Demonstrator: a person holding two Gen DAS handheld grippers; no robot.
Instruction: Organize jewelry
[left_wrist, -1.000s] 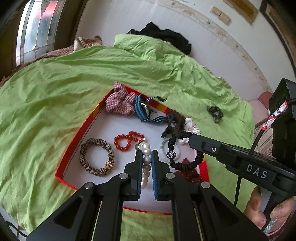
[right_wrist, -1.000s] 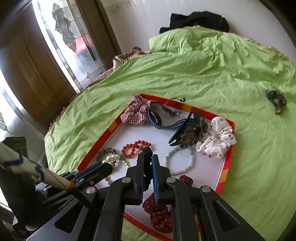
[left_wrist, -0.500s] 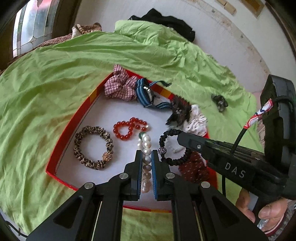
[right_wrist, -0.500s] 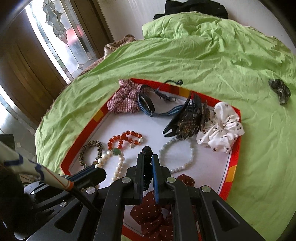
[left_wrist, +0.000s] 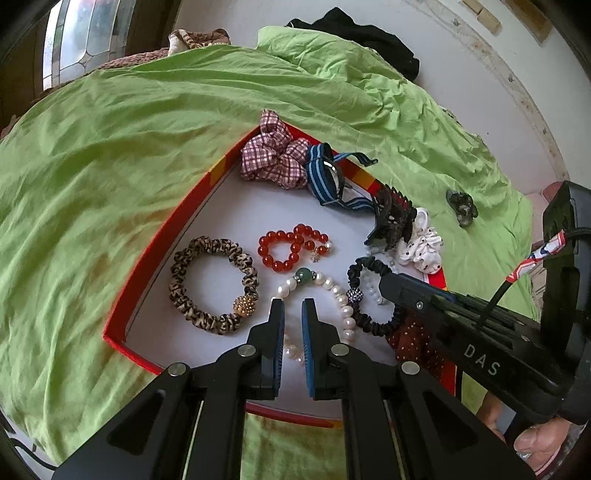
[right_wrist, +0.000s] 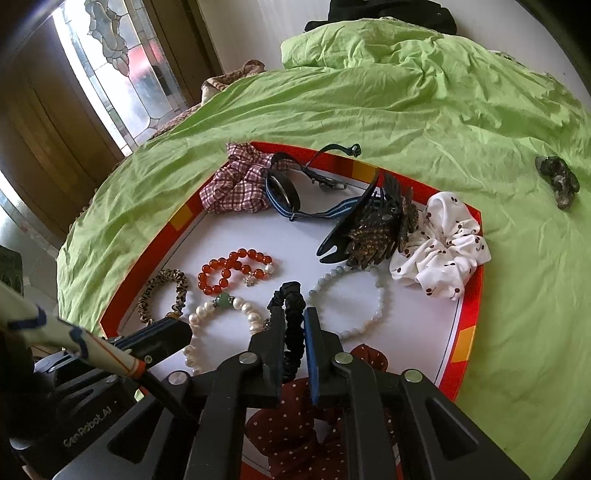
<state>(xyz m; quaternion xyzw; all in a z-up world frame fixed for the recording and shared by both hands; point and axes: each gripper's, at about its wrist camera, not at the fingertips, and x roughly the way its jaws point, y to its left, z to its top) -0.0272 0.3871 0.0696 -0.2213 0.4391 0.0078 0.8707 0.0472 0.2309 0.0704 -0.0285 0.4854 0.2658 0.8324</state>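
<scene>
A red-rimmed white tray (left_wrist: 159, 254) (right_wrist: 467, 339) lies on the green bedsheet. A pearl bracelet (left_wrist: 341, 306) (right_wrist: 218, 314) with a green bead lies flat in it, just ahead of my left gripper (left_wrist: 293, 308), whose jaws stand slightly apart with nothing between them. A black beaded bracelet (left_wrist: 373, 325) (right_wrist: 293, 332) lies on the tray between the fingers of my right gripper (right_wrist: 294, 315), which have parted around it. The right gripper also shows in the left wrist view (left_wrist: 391, 286).
The tray also holds a leopard bracelet (left_wrist: 212, 284), red bead bracelet (left_wrist: 291, 247), pale bead bracelet (right_wrist: 351, 299), plaid scrunchie (left_wrist: 275, 157), striped watch (right_wrist: 284, 192), dark hair claw (right_wrist: 373, 229), white scrunchie (right_wrist: 443, 243) and red dotted scrunchie (right_wrist: 295, 417). A dark clip (right_wrist: 557, 177) lies on the sheet.
My left gripper has let go of the pearl bracelet, which now lies flat on the tray. My right gripper has lowered the black bracelet onto the tray and its jaws have parted.
</scene>
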